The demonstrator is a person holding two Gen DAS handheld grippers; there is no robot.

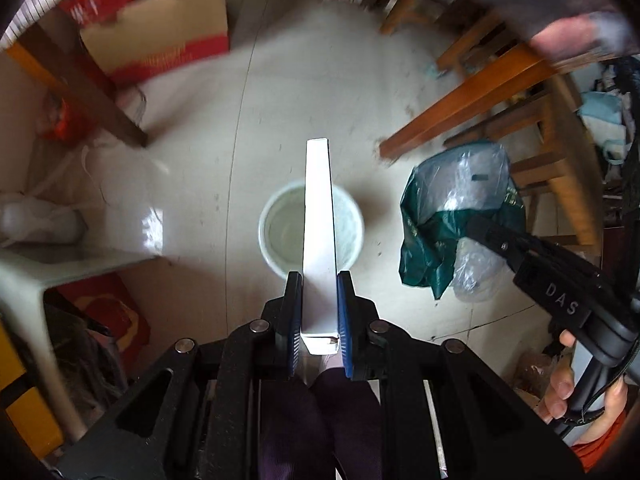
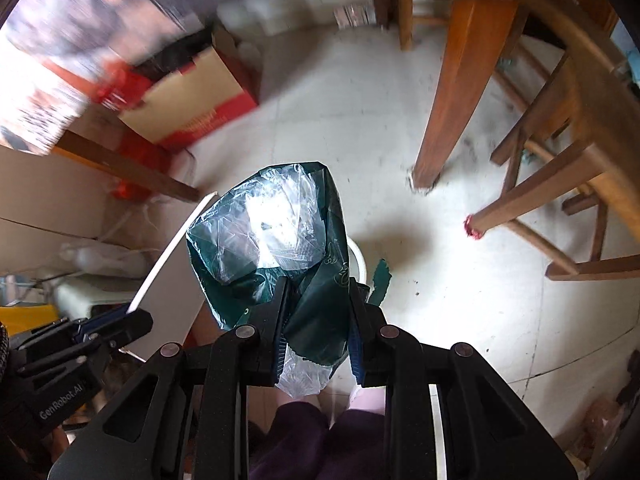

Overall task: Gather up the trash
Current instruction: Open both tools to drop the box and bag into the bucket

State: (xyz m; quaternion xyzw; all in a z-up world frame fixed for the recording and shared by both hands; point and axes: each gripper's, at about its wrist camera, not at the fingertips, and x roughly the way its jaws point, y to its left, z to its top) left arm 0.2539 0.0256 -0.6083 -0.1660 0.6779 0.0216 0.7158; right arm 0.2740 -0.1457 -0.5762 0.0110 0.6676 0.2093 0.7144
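Observation:
My left gripper [image 1: 318, 280] is shut on a flat white box [image 1: 319, 220], held edge-on and pointing down over a white trash bin [image 1: 356, 224] on the floor. My right gripper [image 2: 318, 284] is shut on a crumpled dark green plastic bag [image 2: 316, 304] with clear plastic wrap [image 2: 276, 220] bunched in it. In the left wrist view the green bag [image 1: 424, 236] hangs to the right of the bin, held by the right gripper [image 1: 474, 226]. In the right wrist view the white box [image 2: 172, 252] and left gripper [image 2: 132, 316] show at lower left, and the bin's rim [image 2: 360, 256] peeks from behind the bag.
Wooden table and chair legs [image 2: 452, 92] stand to the right on the pale tiled floor [image 2: 460, 300]. A cardboard box with red print [image 1: 160, 28] sits at the back left. A white plastic stool [image 1: 60, 260] is at the left. The person's dark trouser legs [image 1: 320, 420] are below.

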